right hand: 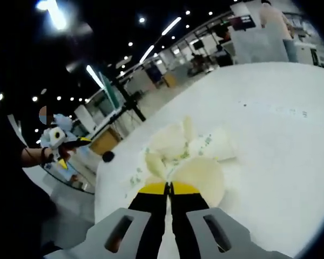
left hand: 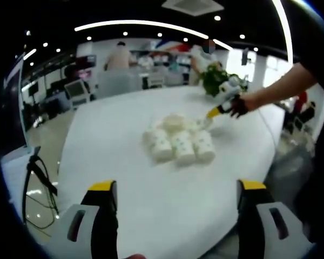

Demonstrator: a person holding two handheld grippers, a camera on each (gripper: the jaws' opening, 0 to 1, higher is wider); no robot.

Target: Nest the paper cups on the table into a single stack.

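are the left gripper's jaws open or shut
Open: the left gripper shows its two yellow-tipped jaws standing wide apart, nothing between them.

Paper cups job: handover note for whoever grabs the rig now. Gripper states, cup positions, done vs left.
Left gripper: jaws wide apart, empty, held back from the cluster, above the near part of the white table.
Right gripper: jaws closed together, tips at the edge of the paper cups; whether they pinch a rim cannot be told. In the left gripper view it reaches in from the right to the cluster's far side.
Cups: loose cluster mid-table, several lying on their sides.
Done: no single stack visible.
Left: nest all the cups into one stack.
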